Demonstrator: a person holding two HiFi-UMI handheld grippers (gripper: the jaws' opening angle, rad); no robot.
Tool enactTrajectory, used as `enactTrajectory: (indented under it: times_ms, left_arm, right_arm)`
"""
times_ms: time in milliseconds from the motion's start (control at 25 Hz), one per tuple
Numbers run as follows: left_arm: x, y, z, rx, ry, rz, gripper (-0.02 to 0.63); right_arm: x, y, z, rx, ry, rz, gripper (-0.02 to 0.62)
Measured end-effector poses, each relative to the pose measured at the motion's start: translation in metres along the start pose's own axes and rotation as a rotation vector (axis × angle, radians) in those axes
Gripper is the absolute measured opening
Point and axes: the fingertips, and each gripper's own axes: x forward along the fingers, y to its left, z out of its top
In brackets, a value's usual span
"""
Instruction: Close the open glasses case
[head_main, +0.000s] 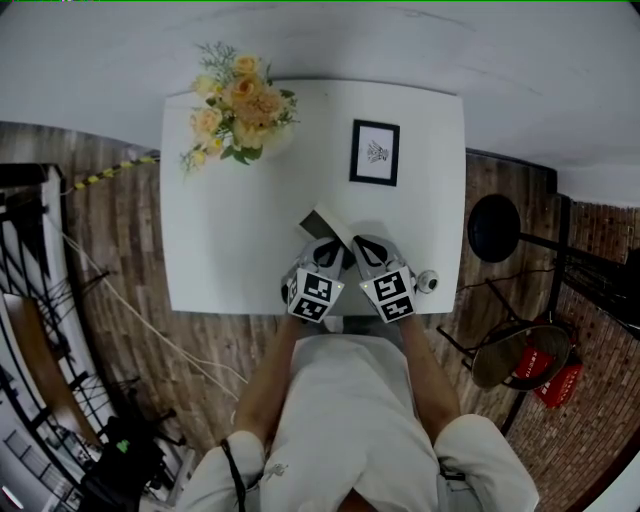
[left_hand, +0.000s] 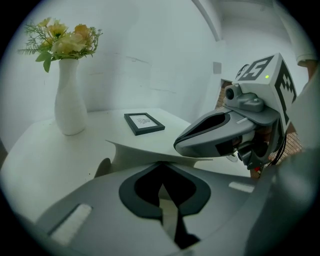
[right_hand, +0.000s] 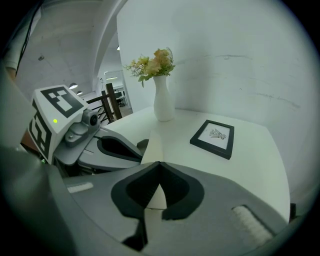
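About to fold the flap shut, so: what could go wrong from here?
The left gripper and right gripper both pinch the thin flap of the glasses case, close side by side; they may collide or crease it. Nothing else pins the case to the white table, so it could slide.

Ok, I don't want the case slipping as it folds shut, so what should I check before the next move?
1. Left gripper shut on the flap of the glasses case: ok.
2. Right gripper shut on the same flap: ok.
3. Case closed: not ok, the flap is held up off the table.
4. Vase and picture frame stand apart from the case: ok.
5. Glasses properly seated inside: cannot tell, the inside is hidden.
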Motion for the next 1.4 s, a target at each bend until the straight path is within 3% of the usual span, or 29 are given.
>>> enactTrajectory:
  times_ms: [1400]
  left_arm:
    - [-0.025, -0.006, -0.037, -0.028, 0.059, -0.011, 0.02]
  right_arm:
    - [0.003, 0.045, -0.015, -0.052, 0.033, 0.031, 0.003]
